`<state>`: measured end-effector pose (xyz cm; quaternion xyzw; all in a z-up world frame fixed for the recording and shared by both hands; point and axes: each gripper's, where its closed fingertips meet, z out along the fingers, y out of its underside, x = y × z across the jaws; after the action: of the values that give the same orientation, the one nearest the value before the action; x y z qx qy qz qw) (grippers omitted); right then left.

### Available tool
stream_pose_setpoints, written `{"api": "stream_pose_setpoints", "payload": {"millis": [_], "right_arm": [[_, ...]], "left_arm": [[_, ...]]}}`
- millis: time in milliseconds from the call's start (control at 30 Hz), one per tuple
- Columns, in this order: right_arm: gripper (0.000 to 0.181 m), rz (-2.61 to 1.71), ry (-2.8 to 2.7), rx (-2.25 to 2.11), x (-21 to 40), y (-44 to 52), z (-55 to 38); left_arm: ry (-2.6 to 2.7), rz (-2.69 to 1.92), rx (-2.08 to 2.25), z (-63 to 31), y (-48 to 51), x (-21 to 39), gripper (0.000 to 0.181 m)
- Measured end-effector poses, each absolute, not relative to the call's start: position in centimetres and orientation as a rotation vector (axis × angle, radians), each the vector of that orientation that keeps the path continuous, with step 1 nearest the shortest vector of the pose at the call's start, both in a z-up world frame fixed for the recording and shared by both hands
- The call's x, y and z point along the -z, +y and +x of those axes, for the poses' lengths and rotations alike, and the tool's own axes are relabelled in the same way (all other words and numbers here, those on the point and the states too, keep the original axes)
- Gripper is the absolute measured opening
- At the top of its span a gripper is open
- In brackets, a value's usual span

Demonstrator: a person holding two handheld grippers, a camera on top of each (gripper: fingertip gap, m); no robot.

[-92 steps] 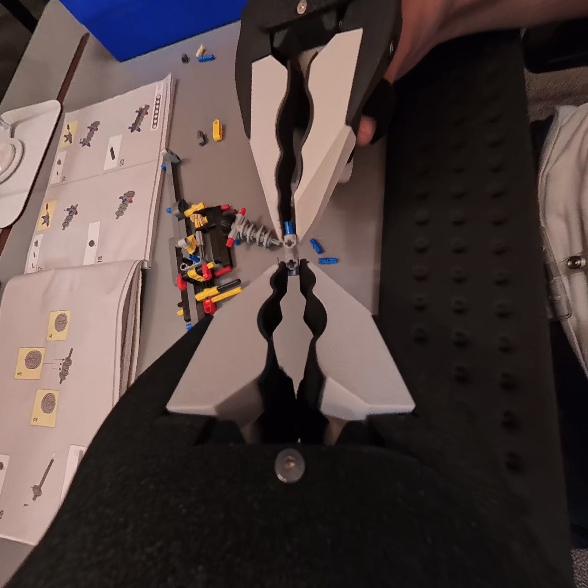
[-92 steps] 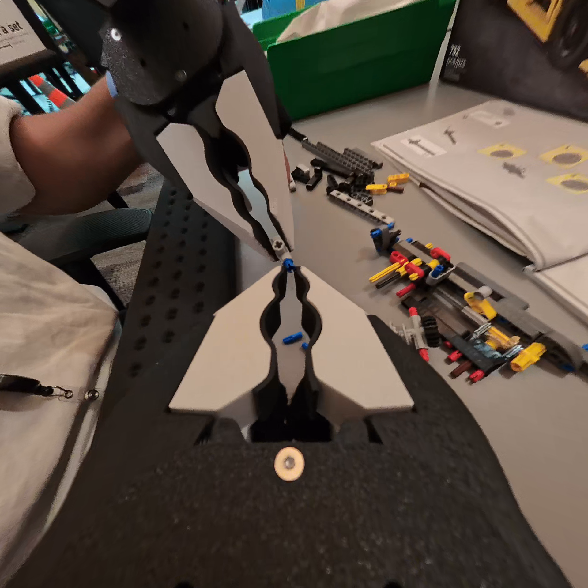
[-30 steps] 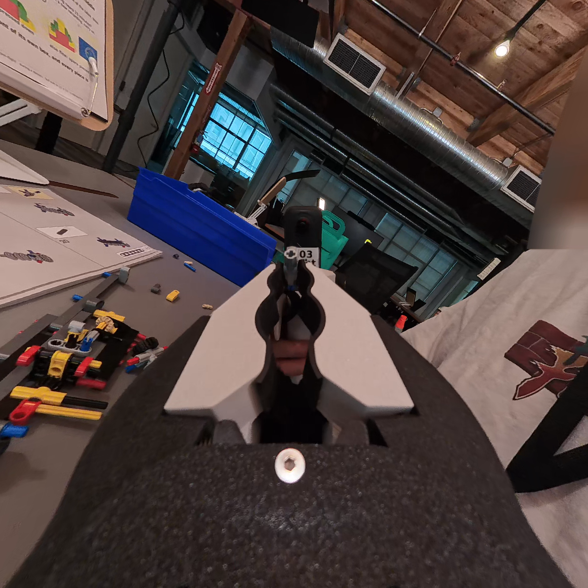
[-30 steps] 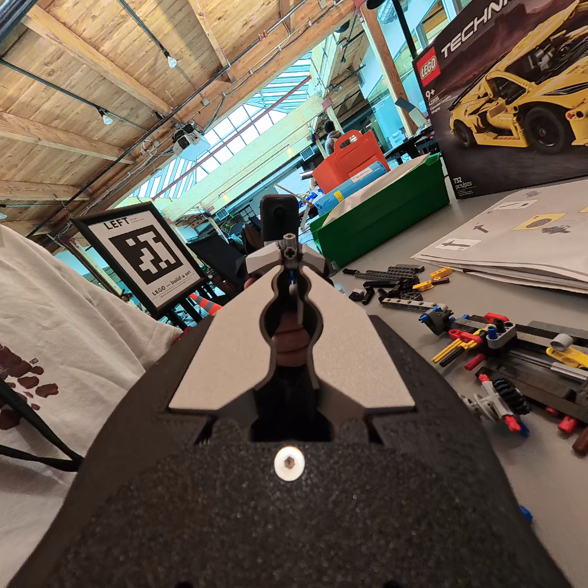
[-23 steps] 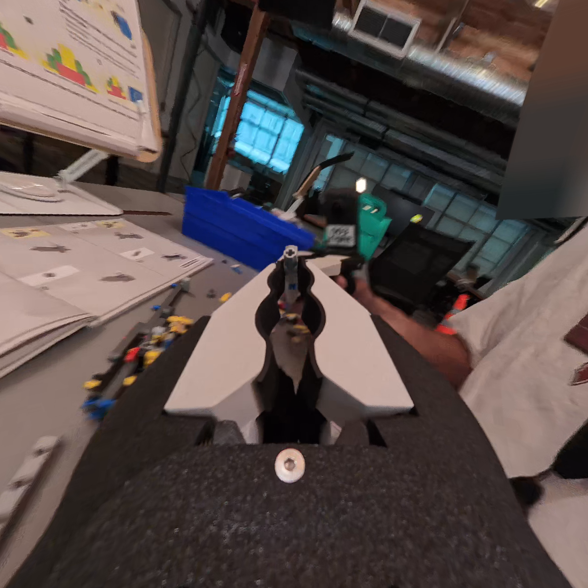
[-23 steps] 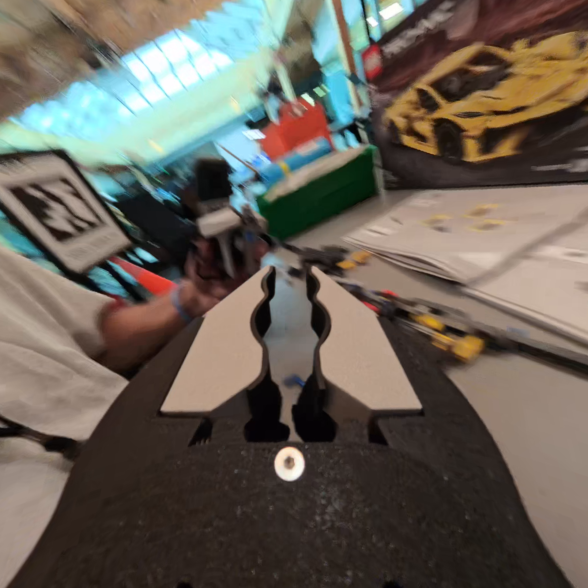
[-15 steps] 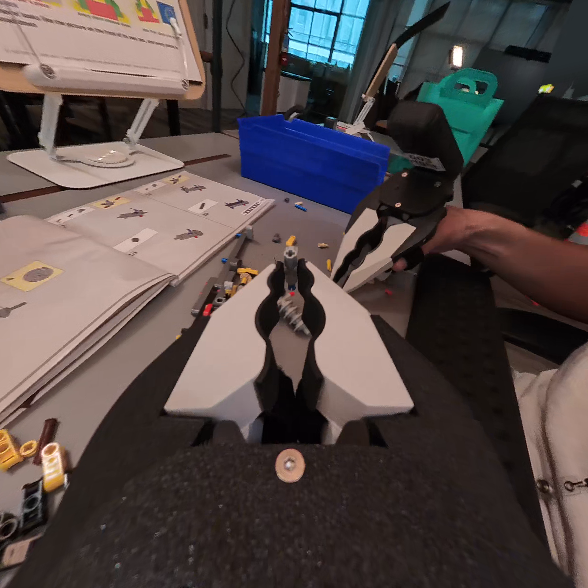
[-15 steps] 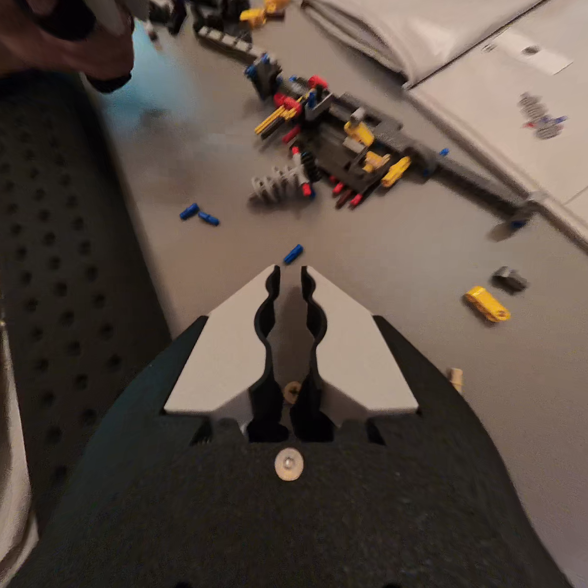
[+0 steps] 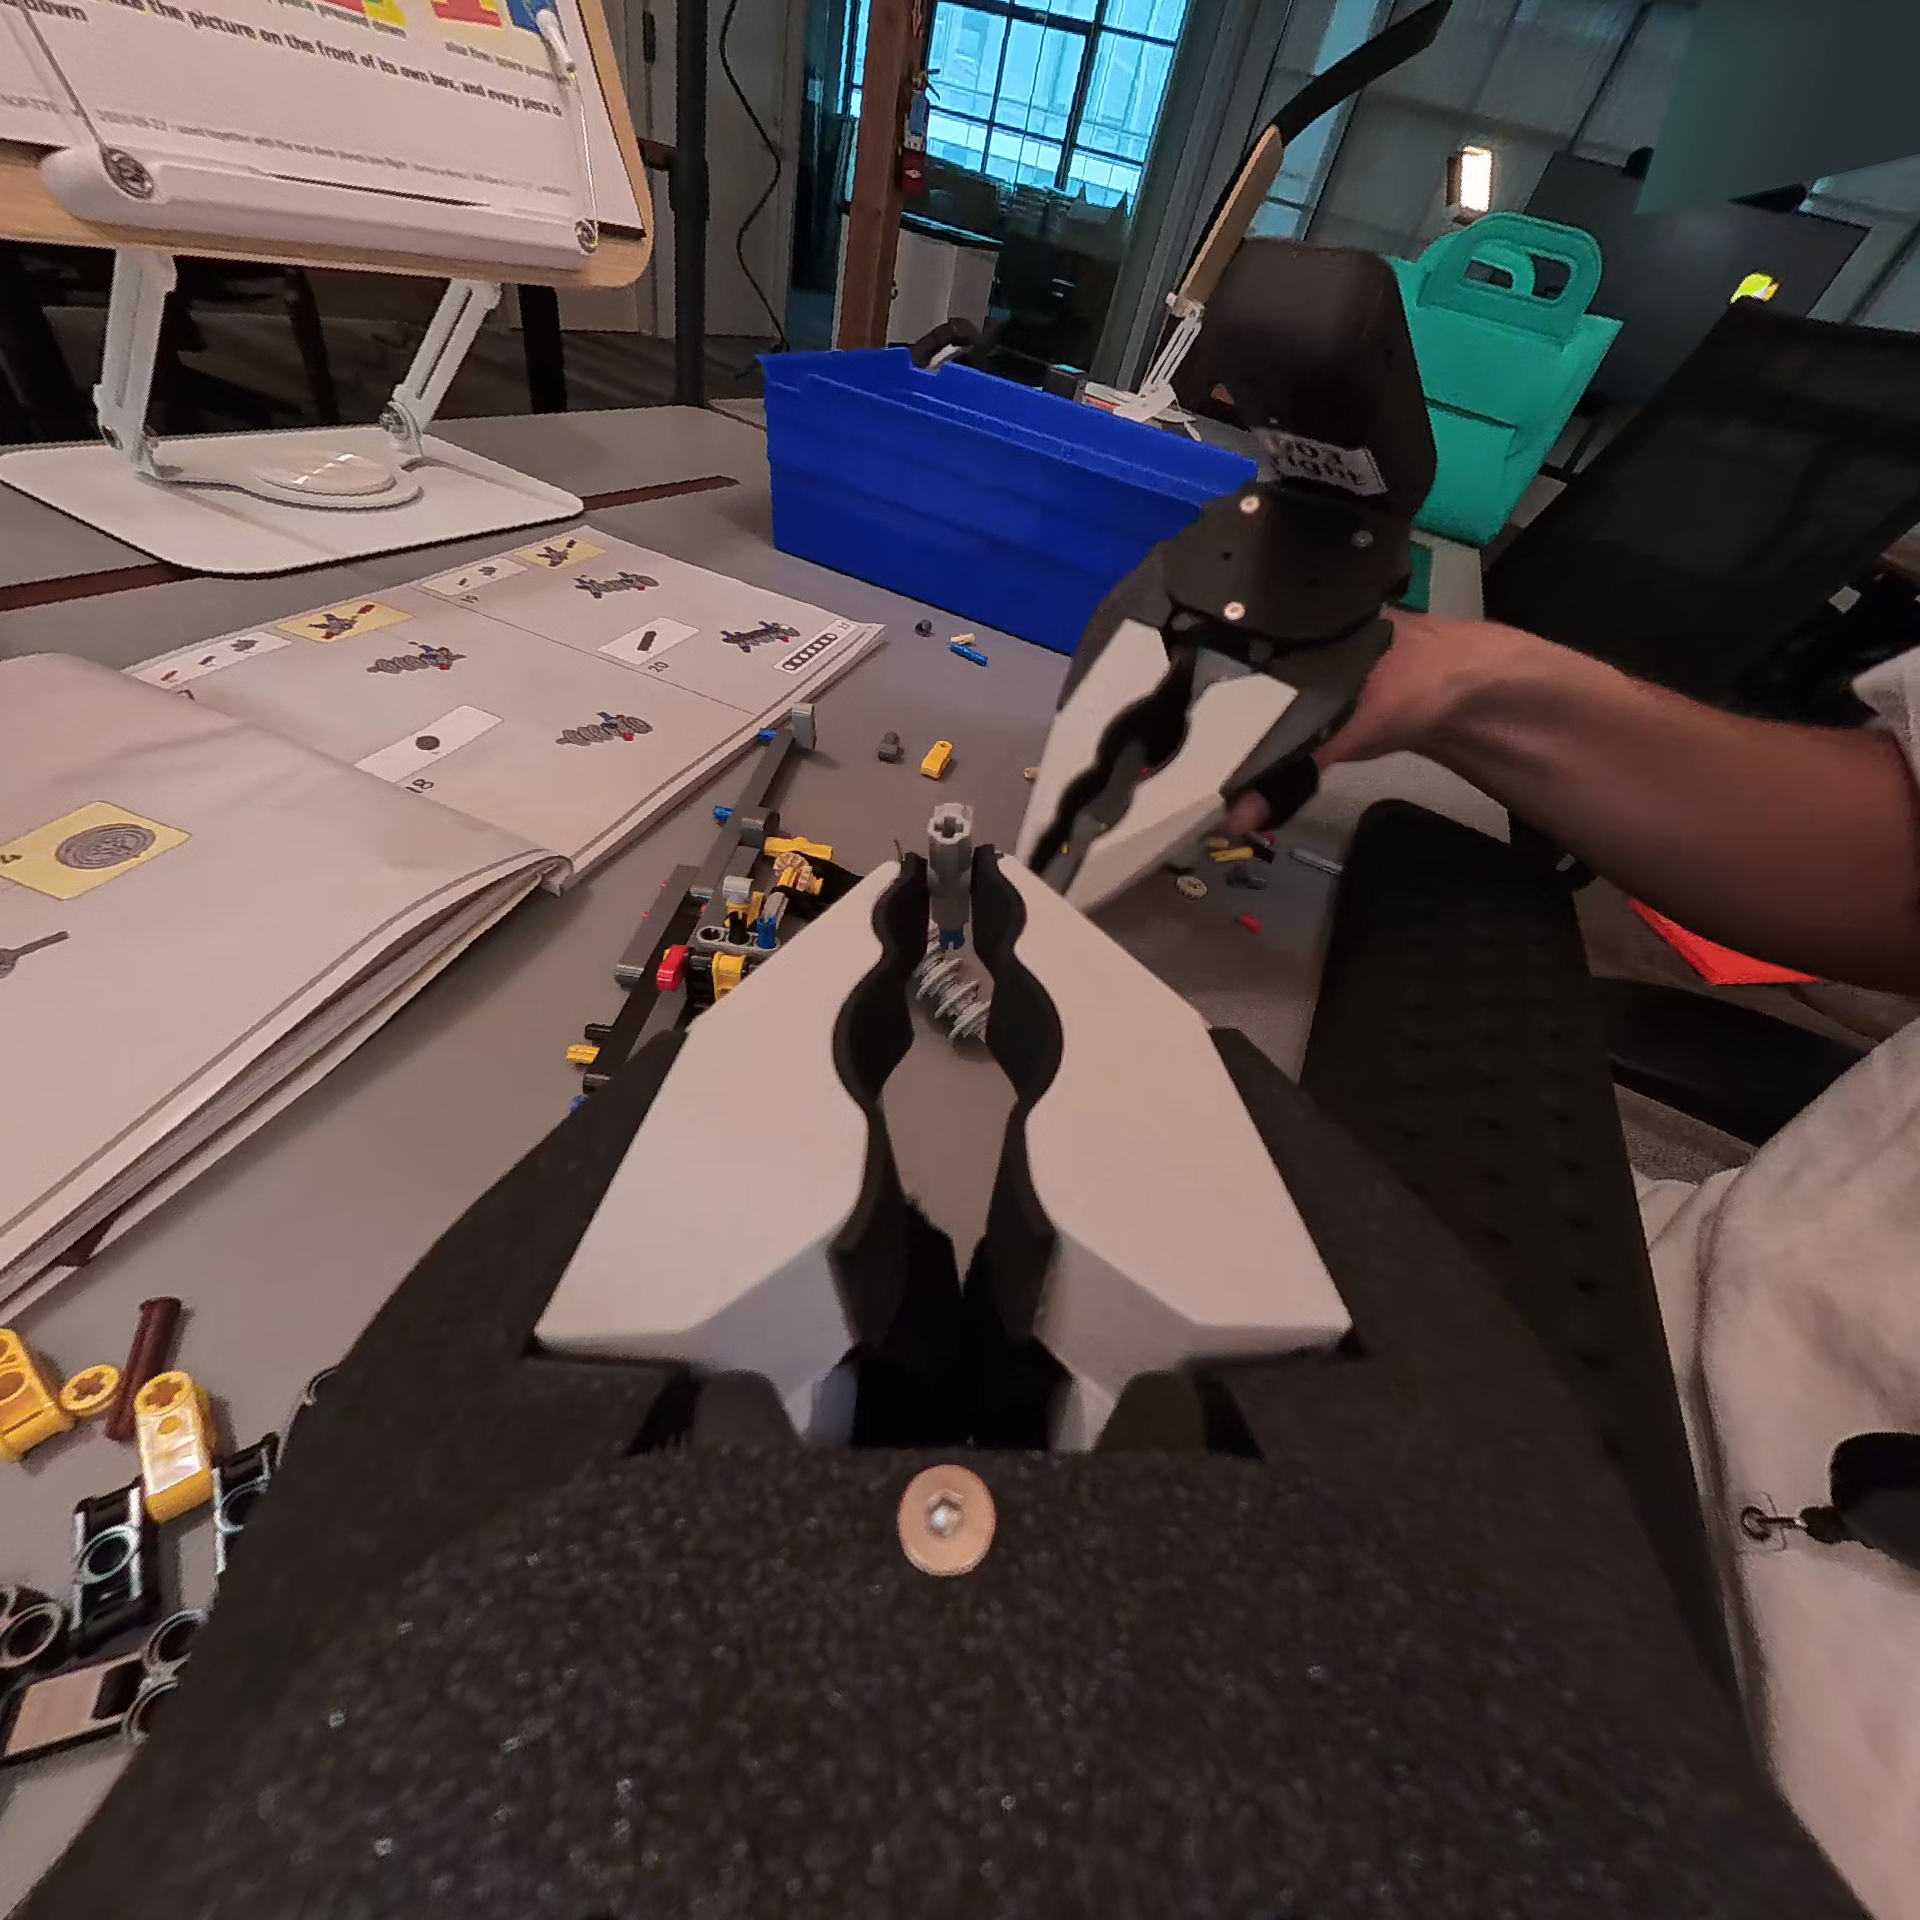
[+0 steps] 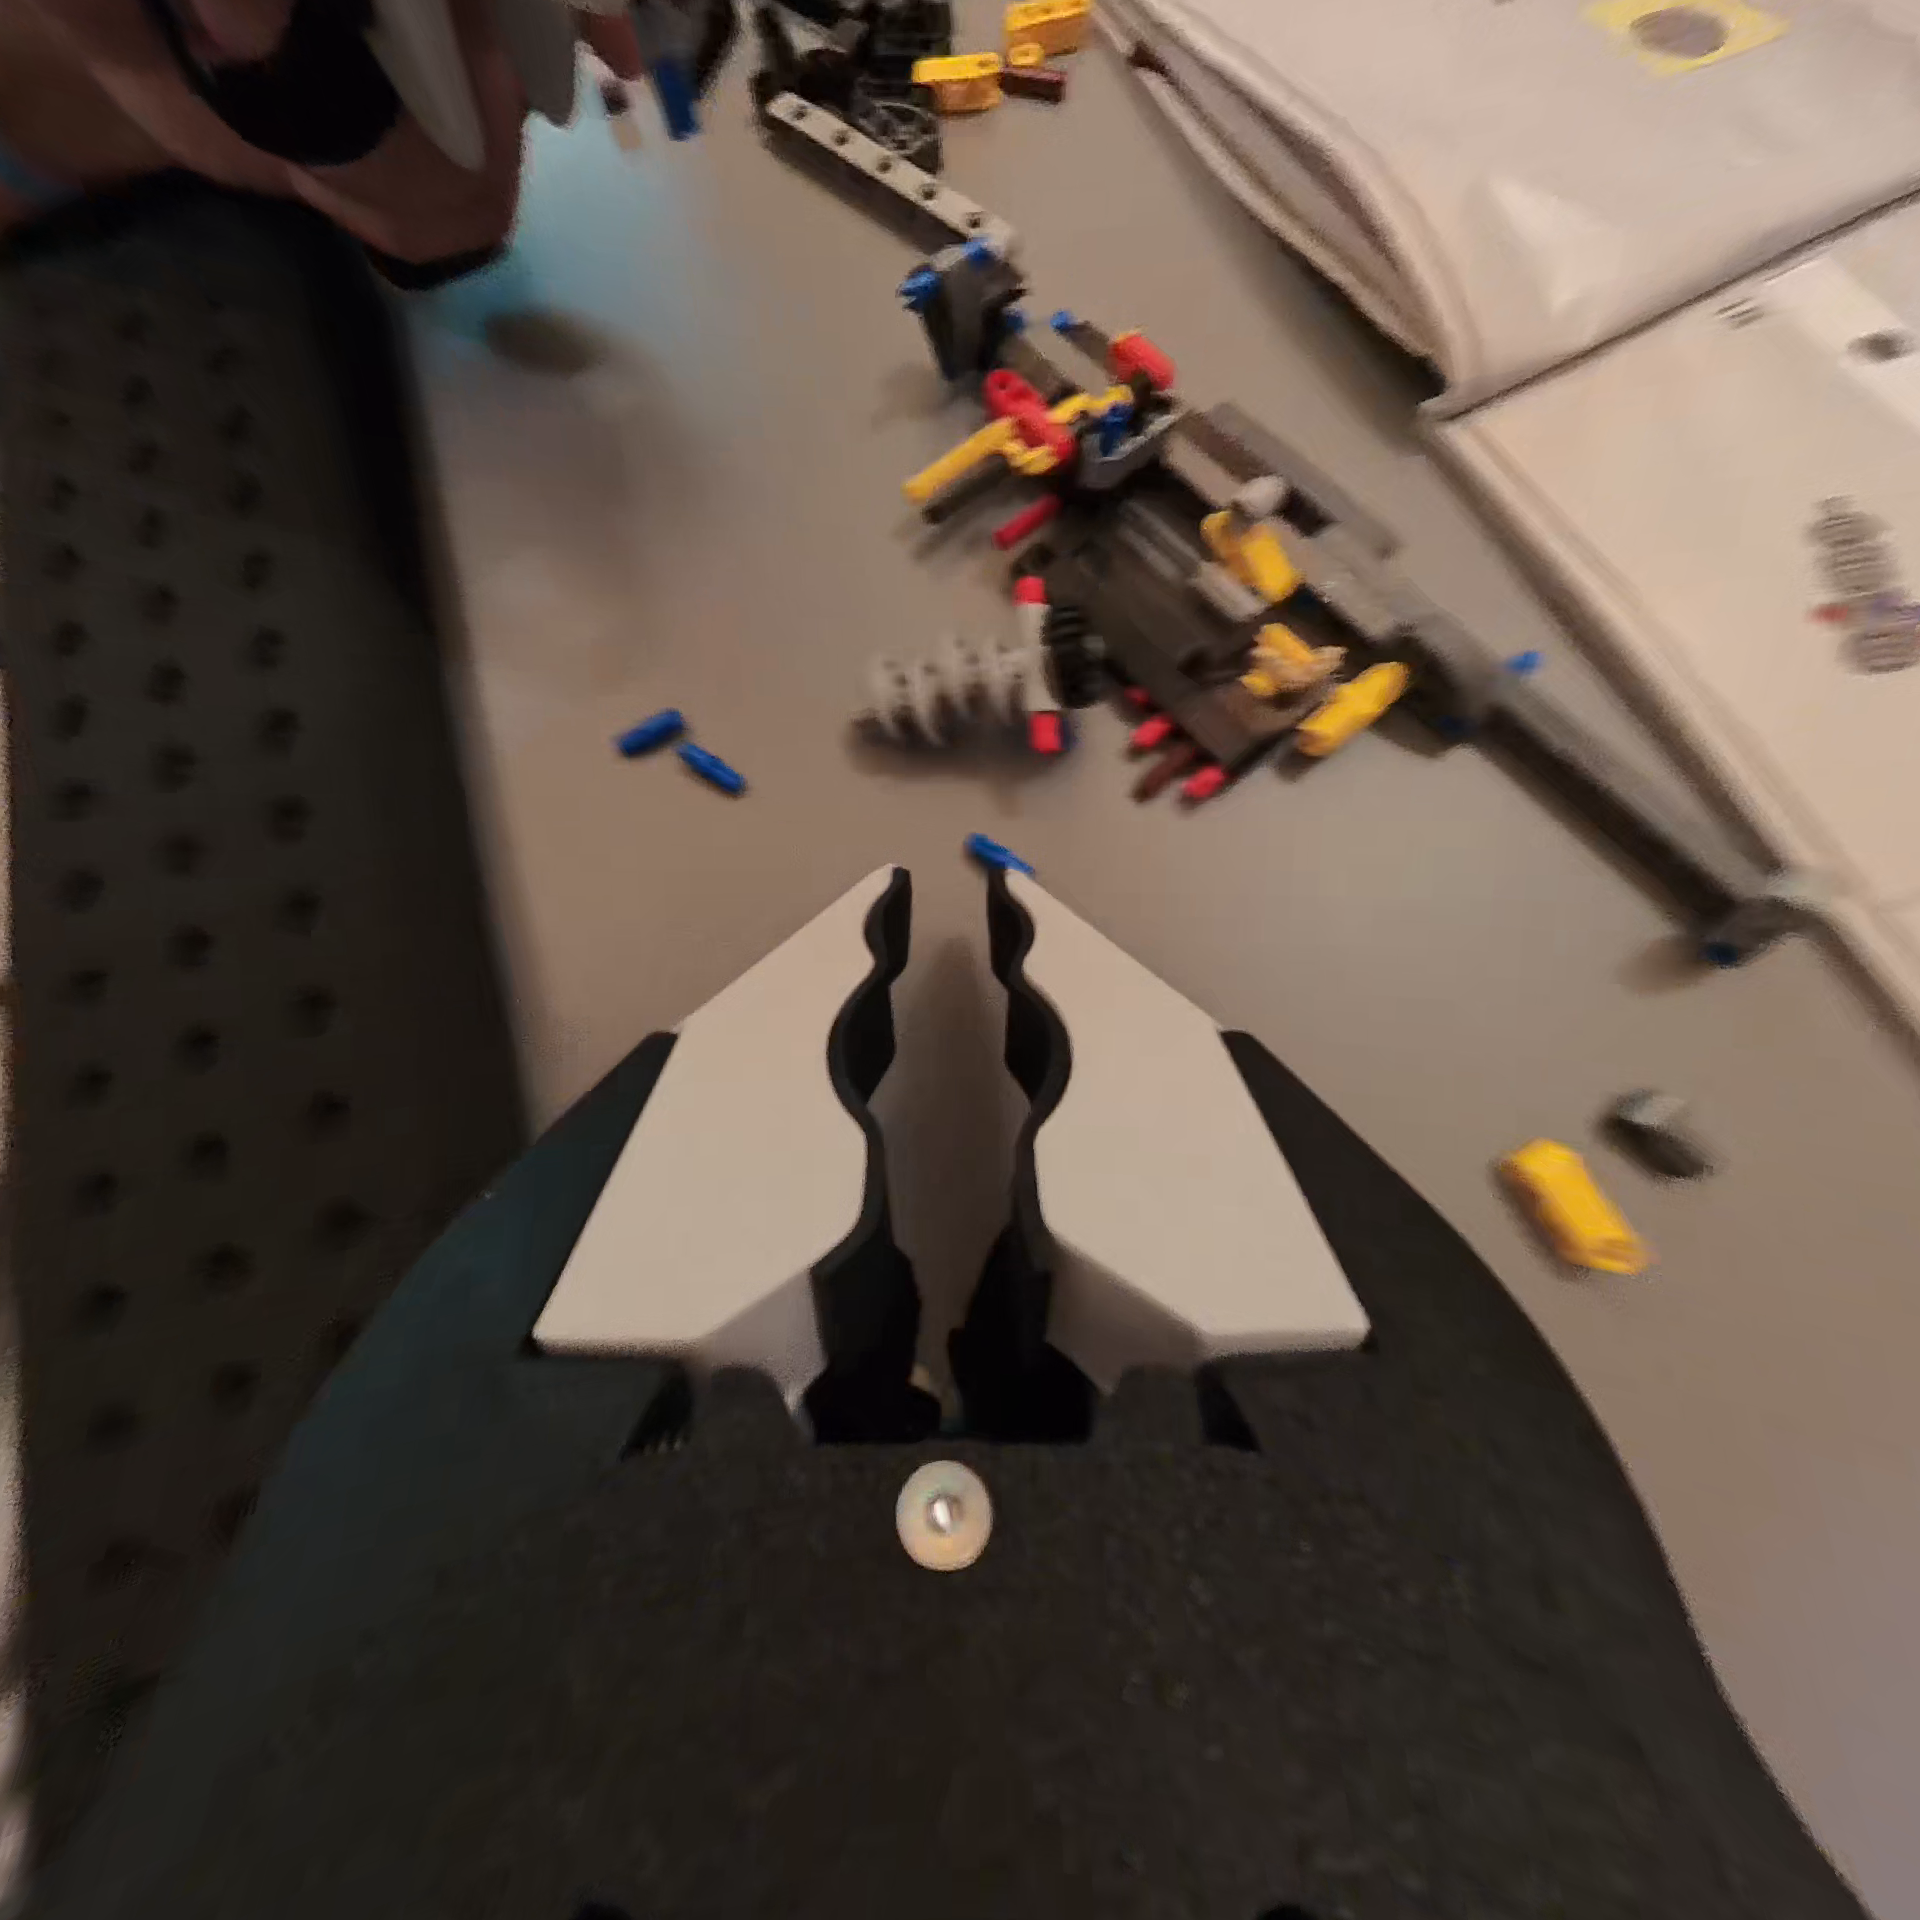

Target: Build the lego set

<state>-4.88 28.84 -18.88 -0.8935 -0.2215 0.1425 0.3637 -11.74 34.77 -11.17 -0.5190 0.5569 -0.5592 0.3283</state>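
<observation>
Holding: left gripper (image 9: 951,883) has its jaws clamped on a small grey connector (image 9: 949,847) with a blue pin (image 9: 953,928) hanging below it, at the centre of the left wrist view

Reaching: right gripper (image 10: 943,883) has its jaws apart and empty, hovering low over the grey table (image 10: 748,914); one loose blue pin (image 10: 995,852) lies just past its right fingertip, two more blue pins (image 10: 681,750) sit up and to the left

Build: half-made model (image 10: 1164,582) lies in the upper middle of the right wrist view, with a grey spring piece (image 10: 951,691) against its near end; open instruction booklet (image 9: 343,769) fills the left of the left wrist view

Risk, pin: the pin is tiny and round; jaws closing off-centre could flick or roll it across the table, or pinch it askew

Risk, held part: the grip is only at the fingertips on a narrow piece; a knock or a slack squeeze could twist it or drop it among the loose parts

Risk, joining: pushing a tilted pin into the connector may jam it or pop both parts free

Blurred: the right wrist view is smeared, so small parts read only as colour blobs; whether the pin touches the fingertip I cannot tell

Hidden: the lower end of the held piece sits behind the pads; table near both cameras is covered by the black gripper bodies

Cut off: a blue bin (image 9: 987,499) in the upper middle is partly behind the right gripper
</observation>
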Motion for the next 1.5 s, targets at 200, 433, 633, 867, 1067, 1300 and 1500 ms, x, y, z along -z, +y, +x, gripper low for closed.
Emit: {"api": "stream_pose_setpoints", "payload": {"millis": [200,433,633,867,1067,1300,1500], "right_arm": [[0.019,-2.156,-0.905,-0.344,20.2,31.1,-3.8],[0.012,-2.103,-1.150,-0.495,20.4,31.1,-5.8],[0.008,-2.119,-1.154,-0.504,20.7,30.6,-6.6],[0.005,-2.149,-1.051,-0.443,20.8,31.1,-7.1],[0.005,-2.138,-1.050,-0.375,20.8,30.6,-7.0],[0.008,-2.172,-1.030,-0.373,20.8,30.3,-6.8],[0.010,-2.184,-1.023,-0.352,20.7,30.0,-6.5]], "left_arm": [[1.478,-1.356,1.468,-11.7,34.5,11.4,0.007],[1.495,-1.362,1.458,-11.7,34.4,11.8,0.007],[1.511,-1.361,1.455,-11.6,34.2,12.0,0.007],[1.507,-1.363,1.468,-11.6,34.2,11.9,0.007],[1.497,-1.360,1.487,-11.7,34.2,11.7,0.007],[1.503,-1.358,1.477,-11.7,34.1,11.8,0.007],[1.518,-1.356,1.460,-11.7,34.0,12.1,0.007]]}}
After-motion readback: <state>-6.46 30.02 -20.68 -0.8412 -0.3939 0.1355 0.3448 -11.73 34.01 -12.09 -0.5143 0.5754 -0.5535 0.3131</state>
